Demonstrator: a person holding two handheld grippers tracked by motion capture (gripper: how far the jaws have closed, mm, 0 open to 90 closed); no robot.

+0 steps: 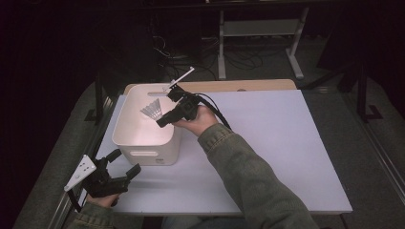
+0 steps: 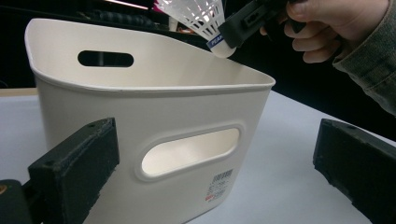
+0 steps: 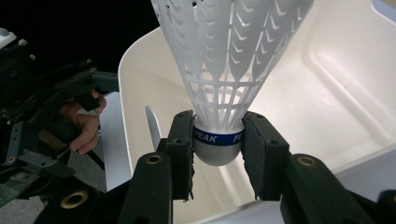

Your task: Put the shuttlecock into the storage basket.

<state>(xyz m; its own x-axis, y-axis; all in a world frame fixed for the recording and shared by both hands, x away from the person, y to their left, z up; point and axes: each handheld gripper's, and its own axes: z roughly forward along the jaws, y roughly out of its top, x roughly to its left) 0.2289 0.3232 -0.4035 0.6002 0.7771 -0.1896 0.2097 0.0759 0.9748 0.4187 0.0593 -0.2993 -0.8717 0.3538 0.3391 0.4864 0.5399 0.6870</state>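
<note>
White plastic shuttlecock [image 3: 229, 70], cork pinched in the right gripper [image 3: 217, 149], hung over the bin [image 1: 143, 138]; left gripper [image 1: 125, 164] waited spread wide, apparently empty.

The worktop [image 1: 286, 143] has a pale, plain surface, with a wooden strip along its far edge. One white bin [image 1: 143, 138] stands directly on it, near the far left corner, with a label low on its front wall.

One shuttlecock [image 3: 224, 70], one white bin [image 1: 143, 138], two grippers: left gripper [image 1: 125, 163], right gripper [image 1: 161, 121].
</note>
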